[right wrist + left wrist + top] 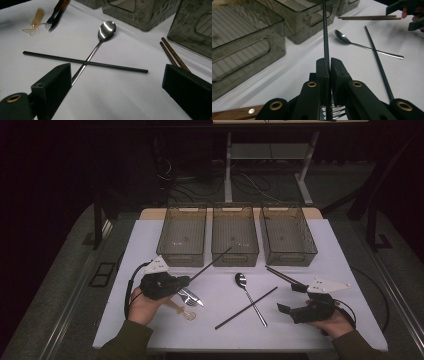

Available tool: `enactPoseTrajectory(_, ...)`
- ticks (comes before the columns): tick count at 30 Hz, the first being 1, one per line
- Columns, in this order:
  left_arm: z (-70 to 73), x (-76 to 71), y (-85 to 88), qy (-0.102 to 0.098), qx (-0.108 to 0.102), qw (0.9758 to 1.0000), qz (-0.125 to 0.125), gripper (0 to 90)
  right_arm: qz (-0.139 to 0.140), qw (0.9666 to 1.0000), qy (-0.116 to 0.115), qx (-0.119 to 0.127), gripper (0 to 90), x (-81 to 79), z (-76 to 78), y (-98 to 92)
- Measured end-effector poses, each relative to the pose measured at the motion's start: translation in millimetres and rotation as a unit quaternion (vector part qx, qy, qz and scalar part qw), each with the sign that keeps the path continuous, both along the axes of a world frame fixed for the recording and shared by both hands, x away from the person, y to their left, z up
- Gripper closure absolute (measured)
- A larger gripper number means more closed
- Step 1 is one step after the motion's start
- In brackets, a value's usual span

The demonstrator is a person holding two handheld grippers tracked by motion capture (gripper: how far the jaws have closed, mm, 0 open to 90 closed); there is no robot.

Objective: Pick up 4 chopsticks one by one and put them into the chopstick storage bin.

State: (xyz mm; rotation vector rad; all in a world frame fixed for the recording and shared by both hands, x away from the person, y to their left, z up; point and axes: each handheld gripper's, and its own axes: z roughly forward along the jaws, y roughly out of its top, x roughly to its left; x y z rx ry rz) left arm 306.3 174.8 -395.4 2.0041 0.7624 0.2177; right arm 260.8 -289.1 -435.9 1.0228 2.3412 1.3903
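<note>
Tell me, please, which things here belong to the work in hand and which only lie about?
In the work:
left tool, shut on black chopstick
middle bin, toward which the chopstick points

Lying about:
spoon
second black chopstick
brown chopsticks
fork

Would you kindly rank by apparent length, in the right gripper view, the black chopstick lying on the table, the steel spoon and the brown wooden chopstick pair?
1. Black chopstick, longest.
2. Steel spoon, partly hidden by a jaw.
3. Brown wooden chopstick pair, shortest showing; its near end is hidden, so unsure.

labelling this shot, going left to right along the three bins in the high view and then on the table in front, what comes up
Bins: left bin → middle bin → right bin. Table: left tool → fork → spoon → brown chopsticks → right tool.
</note>
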Motion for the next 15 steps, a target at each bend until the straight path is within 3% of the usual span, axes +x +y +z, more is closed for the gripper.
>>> enactPoseTrajectory(15, 1.0, 8.6, 20.8, -0.003, -0.008, 0.9987, 0.050, 84.9, 0.001, 1.0000, -0.001, 0.000, 8.7, 0.3, 0.0, 0.1)
